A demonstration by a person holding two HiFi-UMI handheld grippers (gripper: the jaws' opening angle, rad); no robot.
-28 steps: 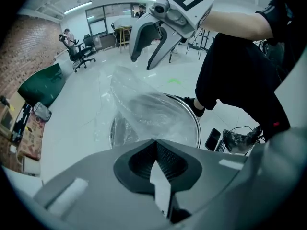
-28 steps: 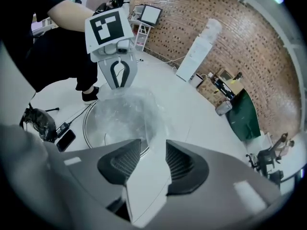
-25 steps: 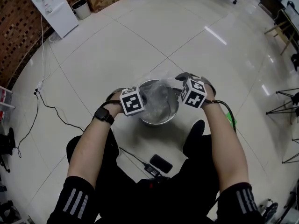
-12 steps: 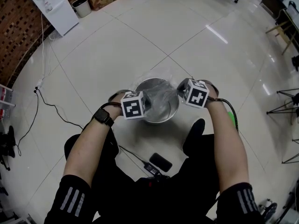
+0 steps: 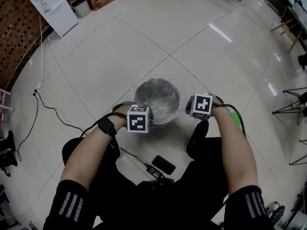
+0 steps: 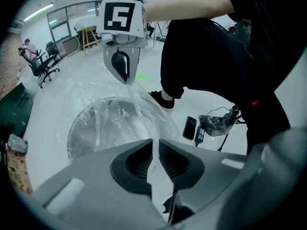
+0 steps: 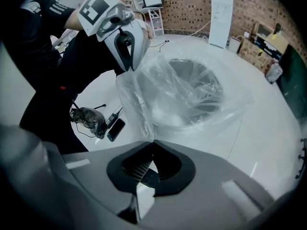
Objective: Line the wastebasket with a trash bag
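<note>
The wastebasket [image 5: 157,98] is bare metal with a dull, brushed shine inside. The trash bag [image 7: 192,92] is thin, clear plastic film, crinkled and glossy. The floor [image 5: 120,47] is smooth, glossy pale tile; the wall [image 5: 14,32] is rough brick.

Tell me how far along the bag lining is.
Done: the clear bag sits inside the bin and drapes over its rim. In hand: the right gripper is shut on the bag's edge; the left gripper has just been opening its jaws, film between them. Left: probably tuck the edge down round the rim.
</note>
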